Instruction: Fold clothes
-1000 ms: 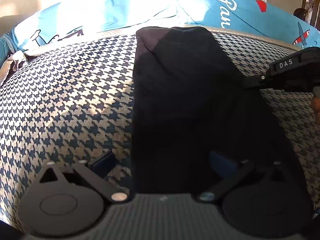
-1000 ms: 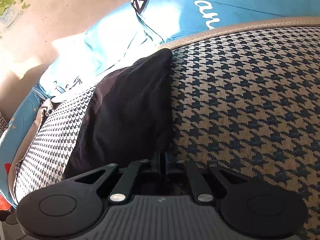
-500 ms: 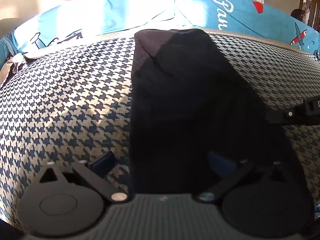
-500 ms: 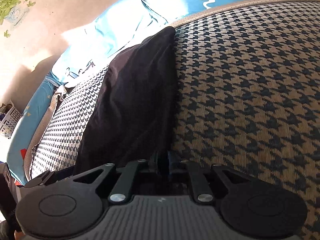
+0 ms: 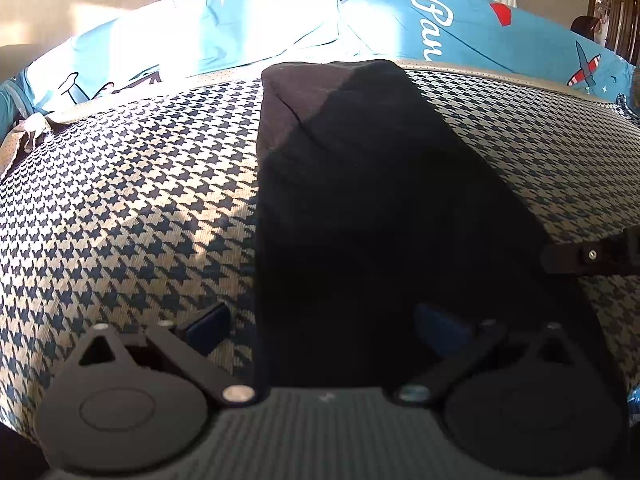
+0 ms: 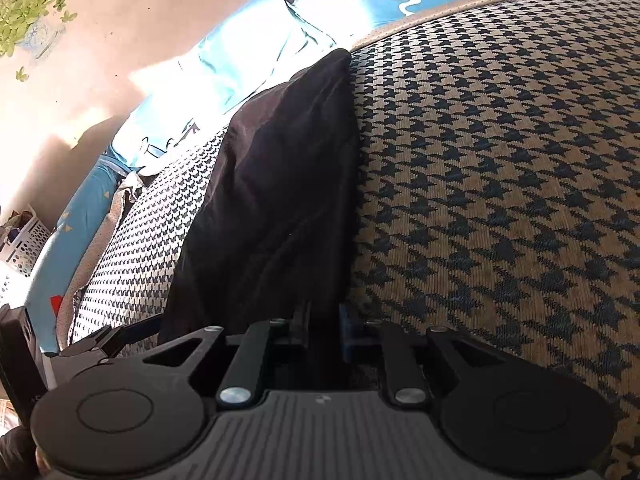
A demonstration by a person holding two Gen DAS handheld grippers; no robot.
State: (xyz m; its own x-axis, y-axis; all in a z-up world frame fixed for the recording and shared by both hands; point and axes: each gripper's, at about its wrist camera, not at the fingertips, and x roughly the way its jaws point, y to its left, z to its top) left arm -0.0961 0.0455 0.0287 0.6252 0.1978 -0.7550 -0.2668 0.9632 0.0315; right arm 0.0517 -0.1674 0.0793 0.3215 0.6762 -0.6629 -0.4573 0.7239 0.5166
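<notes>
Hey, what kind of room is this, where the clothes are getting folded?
Most likely a bedroom at home. A black garment lies on a houndstooth bed cover, blue cartoon-print bedding runs along its far edge, and a white laundry basket stands by the wall.

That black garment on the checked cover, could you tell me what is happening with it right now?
A person is folding it with two handheld grippers. The black garment lies as a long narrow strip on the houndstooth cover. The right gripper is shut on the garment's near edge, on its right side. The left gripper is open, one finger on the cover and the other over the cloth, gripping nothing. Blue printed bedding lies behind.
</notes>
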